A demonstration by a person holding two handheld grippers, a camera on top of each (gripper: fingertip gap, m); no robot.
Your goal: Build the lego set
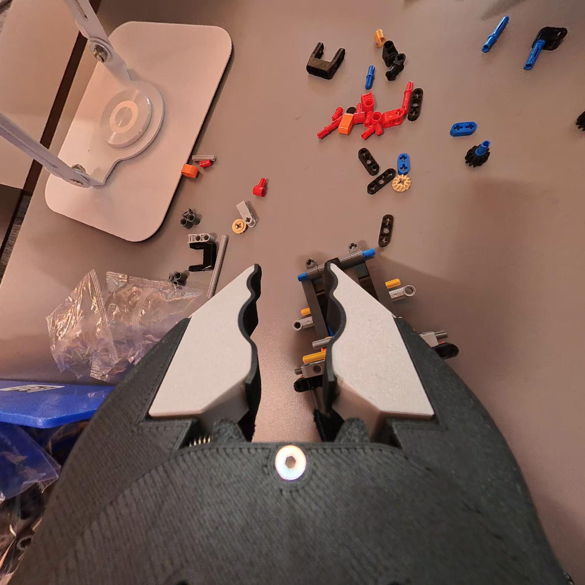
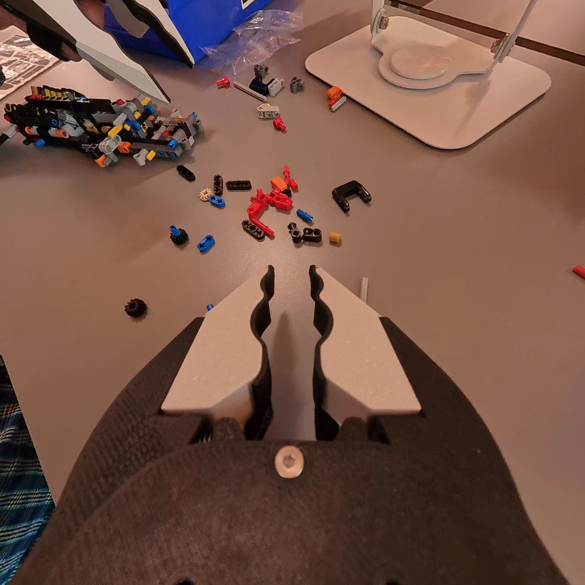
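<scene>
A part-built Lego model (image 2: 95, 126) of black, grey, blue and yellow pieces lies on the brown table (image 2: 443, 253) at the far left. In the left wrist view the model (image 1: 316, 304) lies partly under my right-hand finger. My left gripper (image 1: 294, 269) is open and empty, hovering over the model; it also shows in the right wrist view (image 2: 179, 83). My right gripper (image 2: 292, 269) is open and empty, low over bare table, short of the loose pieces. A red cluster (image 2: 272, 199) and a black U-shaped piece (image 2: 349, 193) lie ahead of it.
A white stand base (image 2: 427, 88) sits at the back right. Clear plastic bags (image 1: 110, 316) and a blue box (image 2: 205, 28) lie near the left gripper. An instruction sheet (image 2: 22, 63) lies at the far left. Small gears, pins and beams are scattered mid-table. The grippers' ends are close to 20 cm from one another. Measured from the fingertips, the black U-shaped piece (image 2: 349, 193) is 10 cm or so from the right gripper and 20 cm from the left. Seen from the left wrist view (image 1: 322, 62) as well.
</scene>
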